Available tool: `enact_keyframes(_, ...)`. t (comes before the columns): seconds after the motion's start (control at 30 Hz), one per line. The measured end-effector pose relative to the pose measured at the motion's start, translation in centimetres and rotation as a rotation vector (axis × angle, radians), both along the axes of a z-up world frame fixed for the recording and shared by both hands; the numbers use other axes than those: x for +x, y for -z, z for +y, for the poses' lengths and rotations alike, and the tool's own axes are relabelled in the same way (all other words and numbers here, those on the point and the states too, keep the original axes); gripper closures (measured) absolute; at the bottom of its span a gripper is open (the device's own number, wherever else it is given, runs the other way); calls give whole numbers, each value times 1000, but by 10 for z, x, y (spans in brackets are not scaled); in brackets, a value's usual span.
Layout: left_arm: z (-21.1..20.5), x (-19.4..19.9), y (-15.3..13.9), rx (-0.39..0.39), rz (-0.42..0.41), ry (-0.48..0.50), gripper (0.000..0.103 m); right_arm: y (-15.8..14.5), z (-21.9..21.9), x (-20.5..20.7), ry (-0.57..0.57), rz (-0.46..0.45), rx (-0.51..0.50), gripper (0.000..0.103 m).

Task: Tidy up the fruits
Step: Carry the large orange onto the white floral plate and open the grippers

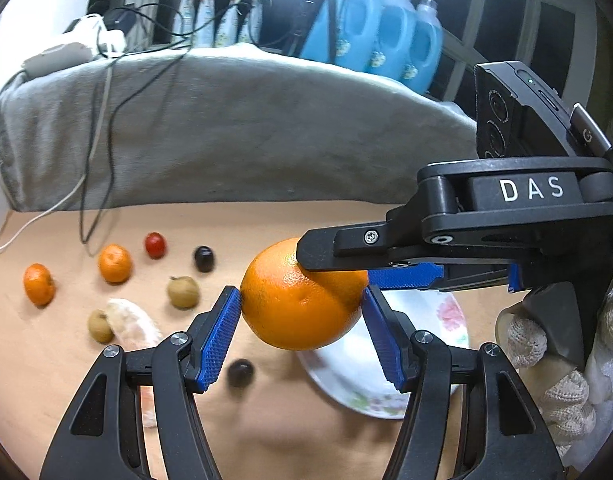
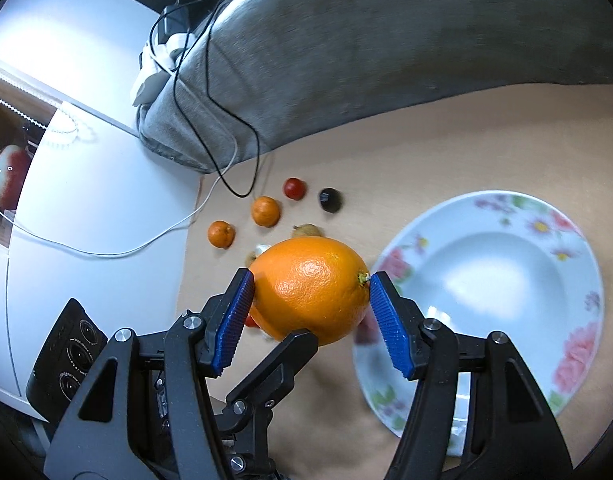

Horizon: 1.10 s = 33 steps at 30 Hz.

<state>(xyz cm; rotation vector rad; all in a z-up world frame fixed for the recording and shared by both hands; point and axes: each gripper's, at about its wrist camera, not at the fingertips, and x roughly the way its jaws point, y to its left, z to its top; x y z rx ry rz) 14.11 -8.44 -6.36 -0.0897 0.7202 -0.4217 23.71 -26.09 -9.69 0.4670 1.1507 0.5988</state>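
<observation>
Both the left gripper [image 1: 301, 312] and the right gripper [image 2: 311, 304] had their blue-padded fingers closed on one large round orange [image 2: 311, 289], held beside the white floral plate [image 2: 506, 216]. The plate was empty; the two small mandarins [image 1: 114, 263], the red cherry tomato [image 1: 155, 245] and other small fruits lay scattered on the tan surface [image 1: 266, 432], so sorting looked barely begun.

Bright orange orange [image 2: 312, 288], blue ribbed gripper pads [image 2: 390, 328], white plate [image 2: 486, 264] with pink floral rim, tan table [image 1: 326, 220]
</observation>
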Motion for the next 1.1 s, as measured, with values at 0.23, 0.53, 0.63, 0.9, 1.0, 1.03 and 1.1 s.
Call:
enact_keyframes(0.23,-27,-8,3,2,14,52,41,2,-24,-10,23,-1,-20,39)
enact_keyframes(0.53,-54,-12,15,5,46,138,41,8,-58,-20,58,14,-56,39)
enact_keyframes(0.63,-58,-14,15,5,47,169,41,12,-68,-20,67,22,-65,39)
enact_keyframes(0.9,-49,-25,9,23,20,165,41,0,-89,-21,119,-75,-120,39)
enact_keyframes(1.0,-43,-30,7,26,13,156,41,-2,-90,-23,123,-100,-133,39)
enact_keyframes(1.03,-42,-30,6,29,9,152,41,-3,-90,-24,122,-115,-140,39)
enact_keyframes(1.1,-38,-32,4,31,5,138,40,-5,-88,-26,115,-141,-161,37)
